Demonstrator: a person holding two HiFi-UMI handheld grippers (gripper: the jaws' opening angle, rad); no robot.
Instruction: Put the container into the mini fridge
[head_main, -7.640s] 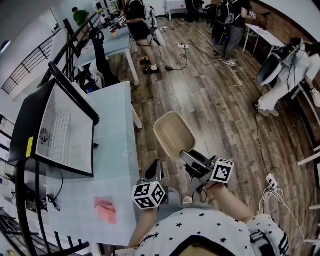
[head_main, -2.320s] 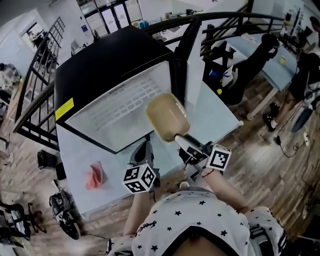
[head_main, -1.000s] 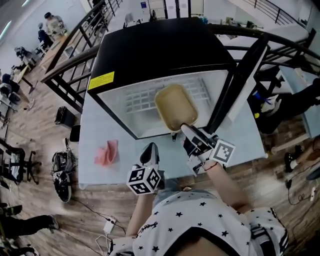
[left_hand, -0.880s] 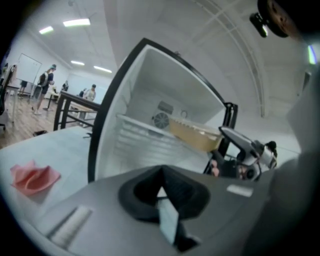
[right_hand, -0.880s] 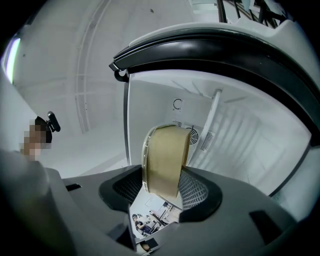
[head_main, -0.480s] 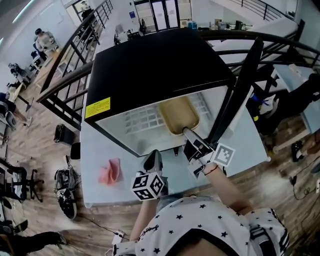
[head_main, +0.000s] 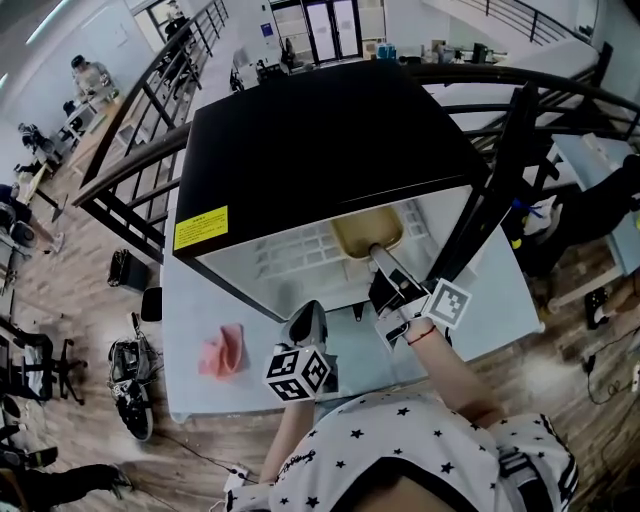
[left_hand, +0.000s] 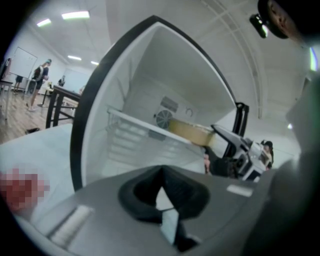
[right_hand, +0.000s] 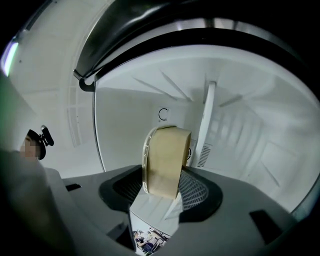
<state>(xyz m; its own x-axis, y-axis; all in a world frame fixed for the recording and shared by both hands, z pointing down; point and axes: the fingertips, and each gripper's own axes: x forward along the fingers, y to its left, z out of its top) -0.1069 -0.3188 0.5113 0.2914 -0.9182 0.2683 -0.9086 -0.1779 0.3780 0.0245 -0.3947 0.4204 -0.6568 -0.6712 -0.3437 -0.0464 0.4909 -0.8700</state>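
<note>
I've got the tan oval plastic container pinched at one end's rim in my right gripper, just inside the black mini fridge. It looks light, stiff and thin-walled, so I reckon the rim grip works. My left gripper is closed on nothing.

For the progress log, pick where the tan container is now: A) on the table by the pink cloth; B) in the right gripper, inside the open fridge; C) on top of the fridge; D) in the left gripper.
B: the right gripper is shut on the container, with the fridge walls all around it.
</note>
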